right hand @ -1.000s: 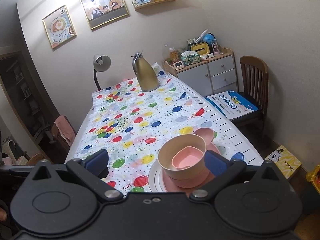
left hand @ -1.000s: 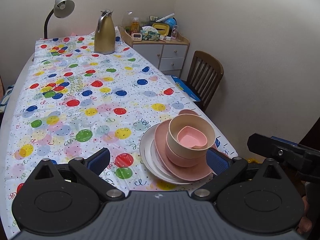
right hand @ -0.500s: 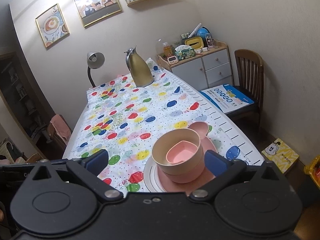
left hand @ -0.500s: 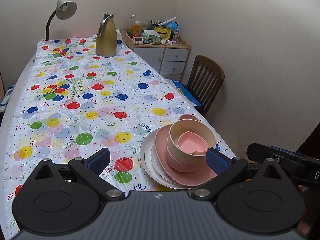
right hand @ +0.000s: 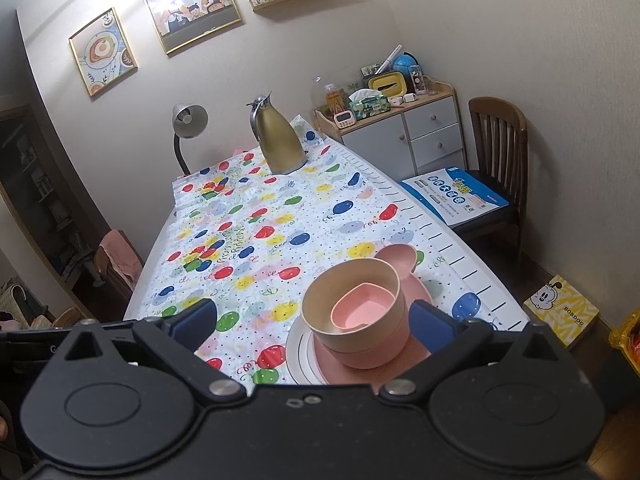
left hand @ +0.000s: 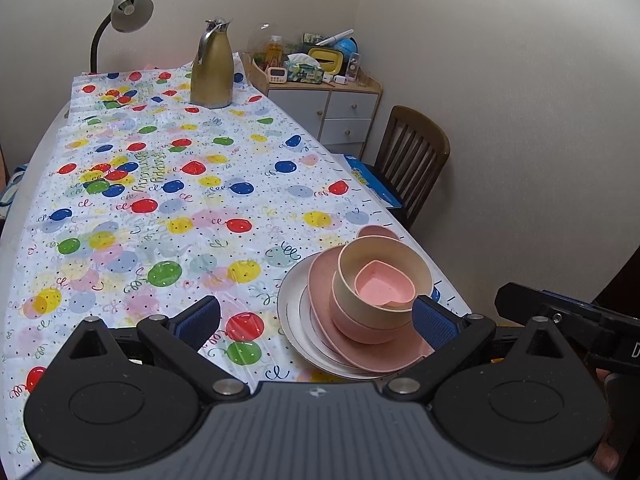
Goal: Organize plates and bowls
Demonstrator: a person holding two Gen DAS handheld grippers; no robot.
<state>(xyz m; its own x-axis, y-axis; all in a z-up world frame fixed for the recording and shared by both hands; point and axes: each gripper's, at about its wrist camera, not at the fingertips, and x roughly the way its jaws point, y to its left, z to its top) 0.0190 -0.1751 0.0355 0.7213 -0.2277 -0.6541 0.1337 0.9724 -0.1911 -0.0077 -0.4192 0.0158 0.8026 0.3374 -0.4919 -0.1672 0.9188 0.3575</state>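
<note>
A stack of dishes stands near the table's front right corner: a white plate (left hand: 290, 312) at the bottom, a pink plate (left hand: 320, 276) on it, a pink bowl (left hand: 356, 326), a cream bowl (left hand: 352, 284), and a small pink heart-shaped dish (left hand: 384, 286) on top. The stack also shows in the right wrist view, with the cream bowl (right hand: 320, 320) and heart dish (right hand: 360, 312). My left gripper (left hand: 316, 320) is open and empty, above the table's near edge just short of the stack. My right gripper (right hand: 312, 320) is open and empty, just short of the stack.
The table wears a balloon-print cloth (left hand: 160, 184). A gold jug (left hand: 212, 68) and a desk lamp (left hand: 128, 8) stand at the far end. A wooden chair (left hand: 412, 160) and a cluttered cabinet (left hand: 340, 104) are on the right. A yellow box (right hand: 564, 308) lies on the floor.
Both grippers have drawn back slightly and tilted, so the stack sits a little lower in each view. Jaws stay open. The dishes have not moved.
</note>
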